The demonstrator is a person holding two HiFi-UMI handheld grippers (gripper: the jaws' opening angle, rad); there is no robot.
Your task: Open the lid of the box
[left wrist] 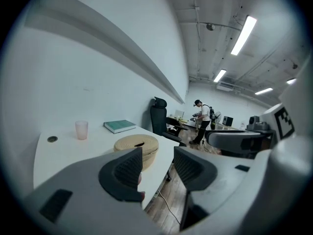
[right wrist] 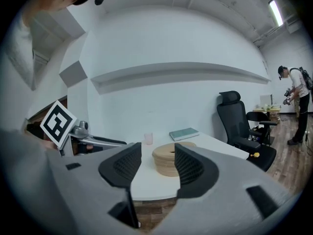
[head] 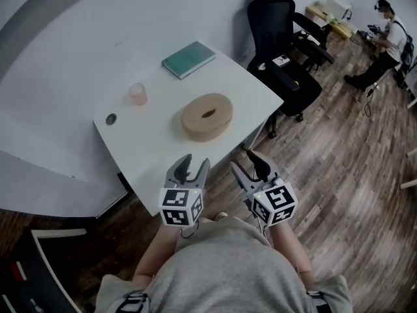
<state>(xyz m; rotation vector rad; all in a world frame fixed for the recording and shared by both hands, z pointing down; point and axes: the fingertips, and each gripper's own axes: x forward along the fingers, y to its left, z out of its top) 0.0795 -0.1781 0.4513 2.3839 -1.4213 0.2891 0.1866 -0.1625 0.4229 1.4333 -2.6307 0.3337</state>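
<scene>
A round woven tan box [head: 207, 116] with its flat lid on, a slot in the lid's middle, sits on the white table [head: 156, 145] toward the near right. It also shows in the left gripper view, the box [left wrist: 137, 146], and in the right gripper view, the box [right wrist: 168, 160]. My left gripper [head: 195, 163] hovers at the table's near edge, short of the box, open with nothing between its jaws. My right gripper [head: 251, 163] hangs beside it, off the table's edge over the wooden floor, open and empty too.
A pink cup [head: 137, 94] and a round cable hole [head: 111, 119] lie at the table's left. A green book [head: 189, 59] is at the far edge. A black office chair [head: 280, 38] stands to the right, and a person [head: 388, 31] works at a far desk.
</scene>
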